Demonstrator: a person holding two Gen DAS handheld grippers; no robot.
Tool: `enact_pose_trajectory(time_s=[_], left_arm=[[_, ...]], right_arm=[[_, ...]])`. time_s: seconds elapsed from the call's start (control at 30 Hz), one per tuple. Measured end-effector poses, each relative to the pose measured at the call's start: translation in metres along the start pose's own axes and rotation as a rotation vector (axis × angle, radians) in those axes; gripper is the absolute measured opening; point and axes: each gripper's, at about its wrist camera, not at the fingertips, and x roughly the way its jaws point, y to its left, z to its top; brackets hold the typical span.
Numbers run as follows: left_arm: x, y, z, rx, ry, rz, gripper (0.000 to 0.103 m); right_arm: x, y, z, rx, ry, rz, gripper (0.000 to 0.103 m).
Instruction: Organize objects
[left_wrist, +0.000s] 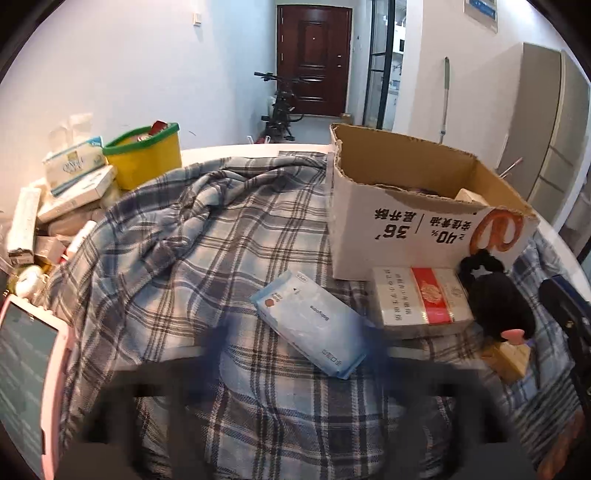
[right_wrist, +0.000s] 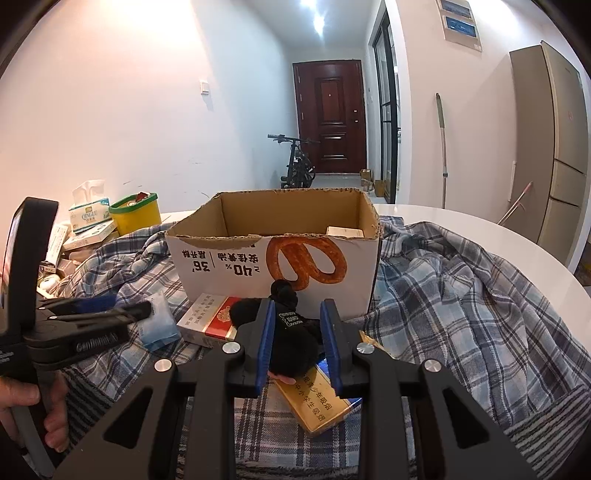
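An open cardboard box (left_wrist: 413, 221) stands on a plaid cloth; it also shows in the right wrist view (right_wrist: 280, 251). In front of it lie a red-and-white carton (left_wrist: 424, 299), a blue wipes pack (left_wrist: 314, 325), a gold carton (right_wrist: 317, 402) and a black plush toy (right_wrist: 291, 339). My right gripper (right_wrist: 297, 325) is shut on the black plush toy, just in front of the box. My left gripper (left_wrist: 299, 347) is blurred at the bottom of its own view, fingers spread either side of the wipes pack; it also shows in the right wrist view (right_wrist: 140, 312).
A yellow tub (left_wrist: 147, 155), a tissue box (left_wrist: 74, 166) and several small boxes pile up at the table's far left. A pink-framed tablet (left_wrist: 26, 354) stands at the left edge. The white round table edge (right_wrist: 480, 236) curves at the right.
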Motion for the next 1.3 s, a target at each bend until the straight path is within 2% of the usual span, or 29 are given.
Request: enact_pose_trajectory(time_s=[0.1, 0.23, 0.47, 0.6, 0.7, 0.73, 0.83, 0.97, 1.0, 1.03, 1.07, 1.2, 1.27, 1.3], left_arm=[[0.000, -0.009, -0.001, 0.050, -0.001, 0.015, 0.087], [0.010, -0.017, -0.002, 0.093, 0.049, 0.018, 0.087], [0.025, -0.011, -0.004, 0.064, 0.122, -0.036, 0.087], [0.022, -0.004, -0.005, 0.025, 0.105, -0.023, 0.070], [0.023, 0.012, -0.005, -0.057, 0.111, -0.027, 0.051], [0.023, 0.016, -0.006, -0.077, 0.116, -0.032, 0.049], [0.022, 0.022, -0.006, -0.103, 0.114, -0.030, 0.049], [0.019, 0.014, -0.005, -0.070, 0.102, -0.022, 0.049], [0.019, 0.011, -0.005, -0.056, 0.104, -0.012, 0.052], [0.019, 0.007, -0.005, -0.043, 0.109, -0.005, 0.063], [0.021, 0.004, -0.004, -0.026, 0.117, -0.004, 0.068], [0.030, -0.003, -0.003, 0.002, 0.154, 0.020, 0.070], [0.038, -0.002, -0.003, 0.002, 0.191, 0.017, 0.063], [0.040, -0.001, -0.004, -0.003, 0.200, 0.008, 0.050]], right_arm=[[-0.003, 0.001, 0.000, -0.008, -0.009, 0.007, 0.024], [-0.005, 0.001, 0.000, -0.007, -0.017, 0.010, 0.024], [-0.002, -0.004, 0.000, 0.014, 0.000, 0.017, 0.024], [-0.002, -0.005, 0.000, 0.018, 0.001, 0.017, 0.024], [-0.002, -0.005, -0.001, 0.020, 0.003, 0.017, 0.024], [-0.002, -0.005, -0.001, 0.021, 0.004, 0.017, 0.024], [-0.001, -0.006, -0.001, 0.025, 0.010, 0.016, 0.024], [0.001, -0.006, -0.001, 0.024, 0.018, 0.015, 0.024], [0.002, -0.005, -0.001, 0.023, 0.020, 0.015, 0.024], [0.002, -0.005, -0.001, 0.022, 0.024, 0.014, 0.024], [0.004, -0.005, -0.001, 0.022, 0.028, 0.014, 0.024], [0.007, -0.008, -0.002, 0.041, 0.047, 0.017, 0.024], [0.006, -0.010, -0.002, 0.053, 0.044, 0.021, 0.024], [0.005, -0.010, -0.002, 0.056, 0.040, 0.024, 0.024]])
